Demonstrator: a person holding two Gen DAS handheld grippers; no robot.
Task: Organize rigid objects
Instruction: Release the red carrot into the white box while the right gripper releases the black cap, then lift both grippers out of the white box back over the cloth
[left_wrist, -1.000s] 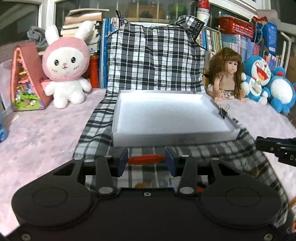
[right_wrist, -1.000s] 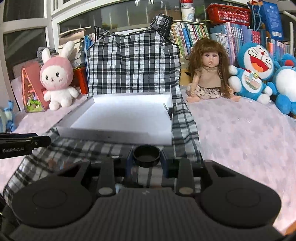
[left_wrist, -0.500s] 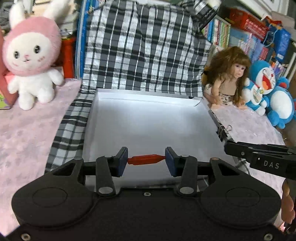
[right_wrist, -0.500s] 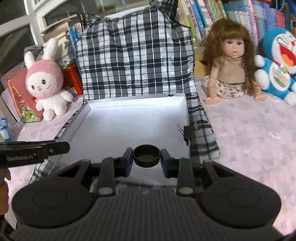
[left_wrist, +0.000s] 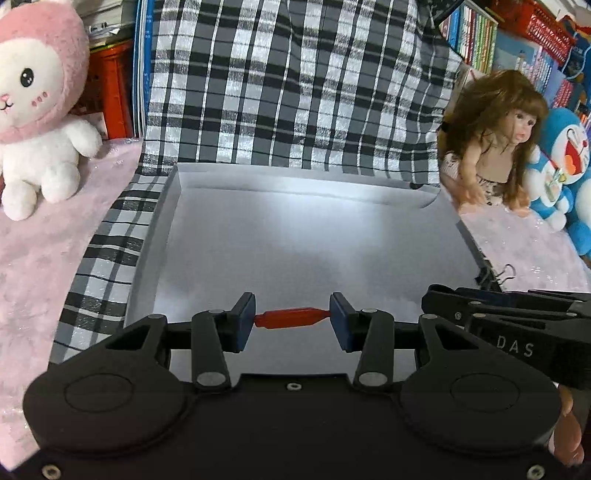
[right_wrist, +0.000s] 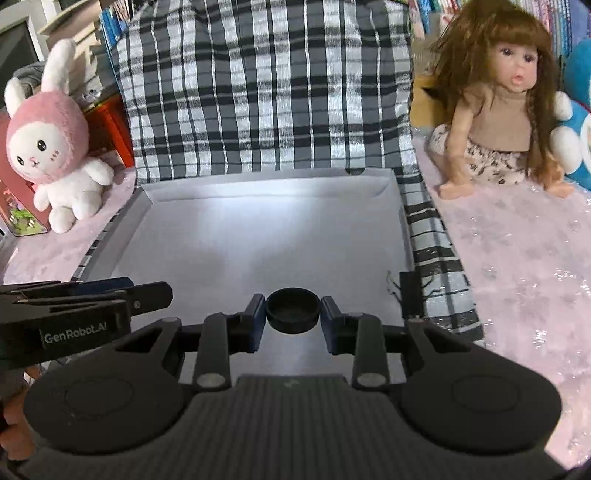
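- Bunny (left_wrist: 35, 110) left, doll (right_wrist: 502, 99) right, plaid cloth (left_wrist: 288, 81) behind; clip (right_wrist: 410, 295) on tray (left_wrist: 295, 236) rim.
- Left gripper (left_wrist: 291, 319) pinches red piece (left_wrist: 291, 317) endwise, over tray.
- Right gripper (right_wrist: 293, 312) grips round black cap (right_wrist: 293, 310), over tray.

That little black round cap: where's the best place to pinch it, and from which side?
Across its round side wall, as the right gripper has the black cap now: one pad on each opposite side, coming in from behind with the open face up. The low, even rim gives both pads a matching surface.
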